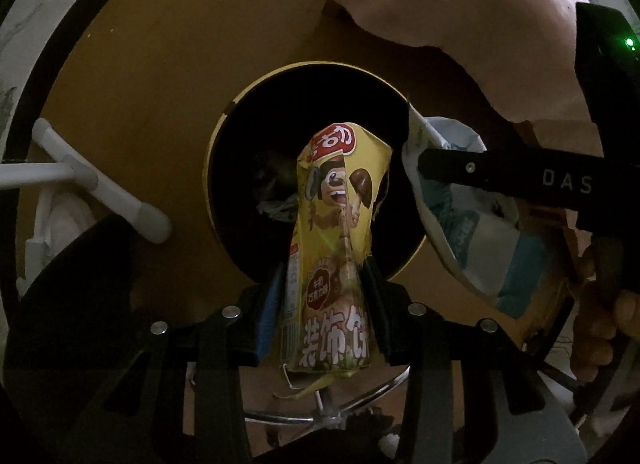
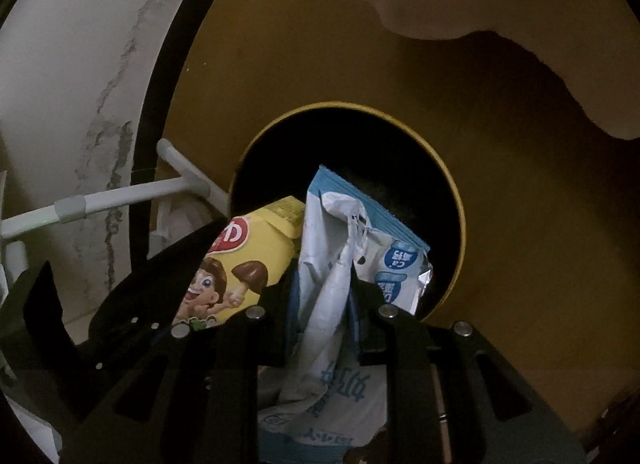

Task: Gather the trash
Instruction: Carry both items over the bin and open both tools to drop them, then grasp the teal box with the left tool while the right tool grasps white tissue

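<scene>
1. Yellow printed snack carton [image 1: 334, 248] stands lengthwise between the fingers of the left gripper [image 1: 326, 284], long axis along the fingers, top end aimed at the round dark trash bin with the gold rim [image 1: 224, 112] below.
2. Left gripper narrowly parted, pads against both flat sides of the carton, gripping it; carton's top sits over the bin's mouth.
3. Crumpled white-and-blue foil pouch [image 2: 344, 264] pinched in the right gripper [image 2: 326, 296], jaws nearly closed on its creased middle; long axis along the fingers, torn blue end over the bin's mouth, nearer its right rim.
4. Pouch's lower end bunches out behind the jaws, cut off by the frame's bottom edge.
5. Bin's interior almost black; only a faint crumpled scrap [image 1: 276, 208] visible inside, kind impossible to tell.
6. White tubular rack [image 1: 92, 184] left of the bin, partly cut off.
7. Scene dim; small print on both packages unreadable.
</scene>
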`<state>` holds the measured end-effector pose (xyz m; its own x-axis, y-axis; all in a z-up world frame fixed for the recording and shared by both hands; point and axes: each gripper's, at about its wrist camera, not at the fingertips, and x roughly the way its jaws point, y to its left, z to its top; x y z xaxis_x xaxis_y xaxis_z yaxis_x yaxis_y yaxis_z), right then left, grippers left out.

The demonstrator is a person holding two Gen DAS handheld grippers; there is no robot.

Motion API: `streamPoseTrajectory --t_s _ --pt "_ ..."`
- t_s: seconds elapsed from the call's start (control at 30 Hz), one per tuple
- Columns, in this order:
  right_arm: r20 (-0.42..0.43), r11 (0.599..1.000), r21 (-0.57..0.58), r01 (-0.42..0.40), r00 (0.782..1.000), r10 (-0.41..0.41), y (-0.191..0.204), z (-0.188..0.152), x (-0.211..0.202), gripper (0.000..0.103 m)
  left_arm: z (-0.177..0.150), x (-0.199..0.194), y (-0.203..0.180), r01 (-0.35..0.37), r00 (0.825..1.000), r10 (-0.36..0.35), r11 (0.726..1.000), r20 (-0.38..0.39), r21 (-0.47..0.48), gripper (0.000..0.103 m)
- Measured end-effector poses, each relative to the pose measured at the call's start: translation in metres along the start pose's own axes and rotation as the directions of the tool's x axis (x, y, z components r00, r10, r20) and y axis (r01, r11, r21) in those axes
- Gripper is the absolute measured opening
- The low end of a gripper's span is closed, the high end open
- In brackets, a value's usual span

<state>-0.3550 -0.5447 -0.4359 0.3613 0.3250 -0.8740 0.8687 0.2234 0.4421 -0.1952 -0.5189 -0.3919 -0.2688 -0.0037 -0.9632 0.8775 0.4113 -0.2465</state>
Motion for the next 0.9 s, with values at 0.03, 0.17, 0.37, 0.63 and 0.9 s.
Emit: streamPoseTrajectory --t_s 0.03,0.17,0.37,0.63,0.9 --pt "0.002 1.0 0.0 -0.004 1.0 0.004 0.002 -0.001 0.0 0.021 0.001 0.0 0.0 0.003 1.0 -0.003 1.0 0.001 0.0 0.039" --pt "0.018 0.999 0.0 -0.046 0.999 0.046 0.001 0.0 -0.006 0.037 -0.001 -0.007 0.007 -0.027 0.998 0.027 1.0 0.063 -0.004 0.069" --pt "0.141 1.0 -0.002 -0.016 0.99 0.016 0.002 0.0 -0.047 0.085 -0.003 -0.03 -0.002 -0.052 0.987 0.048 0.998 0.155 0.022 0.093" --pt "0.668 0.898 0.142 0.416 0.629 -0.397 0.046 -0.044 -0.213 0.096 -0.068 -0.181 -0.076 -0.185 0.818 -0.027 0.934 0.575 0.307 0.094" --pt "0.912 0.921 -0.118 0.372 0.407 -0.048 0.178 -0.13 -0.302 0.096 -0.183 -0.353 0.003 -0.271 0.513 0.076 0.96 0.855 0.077 0.096"
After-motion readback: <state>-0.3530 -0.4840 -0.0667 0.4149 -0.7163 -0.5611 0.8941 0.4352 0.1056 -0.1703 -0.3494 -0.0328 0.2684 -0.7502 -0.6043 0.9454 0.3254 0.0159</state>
